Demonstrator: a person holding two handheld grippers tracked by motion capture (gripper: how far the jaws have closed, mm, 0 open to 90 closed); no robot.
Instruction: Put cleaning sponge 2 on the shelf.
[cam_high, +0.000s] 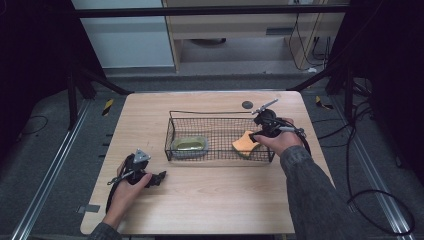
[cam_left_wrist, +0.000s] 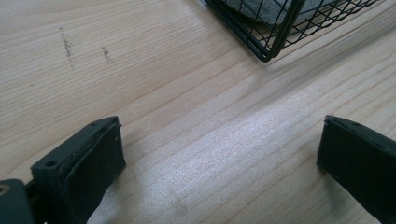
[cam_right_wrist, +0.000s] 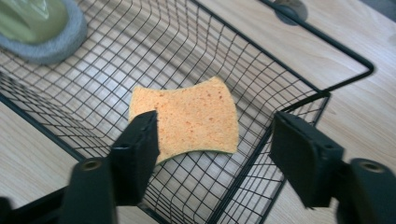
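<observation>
A black wire basket (cam_high: 220, 113) stands mid-table. Inside it an orange sponge (cam_high: 245, 144) lies flat at the right end, and a green-topped grey scrubber (cam_high: 190, 145) at the left end. My right gripper (cam_high: 255, 136) hangs over the basket's right front corner. Its jaws are open and apart from the sponge (cam_right_wrist: 187, 116), which rests on the mesh (cam_right_wrist: 140, 46) beyond them with nothing pressed between the pads (cam_right_wrist: 215, 140). The scrubber (cam_right_wrist: 37, 28) is at the upper left there. My left gripper (cam_high: 161, 176) rests low on the wood, front left of the basket, open and empty (cam_left_wrist: 219, 149).
The basket's near corner (cam_left_wrist: 275, 42) lies ahead of the left jaws. A dark round grommet (cam_high: 247, 104) sits in the table (cam_high: 210, 200) behind the basket. Black frame struts rise at the far corners. Cables trail on the floor at the right.
</observation>
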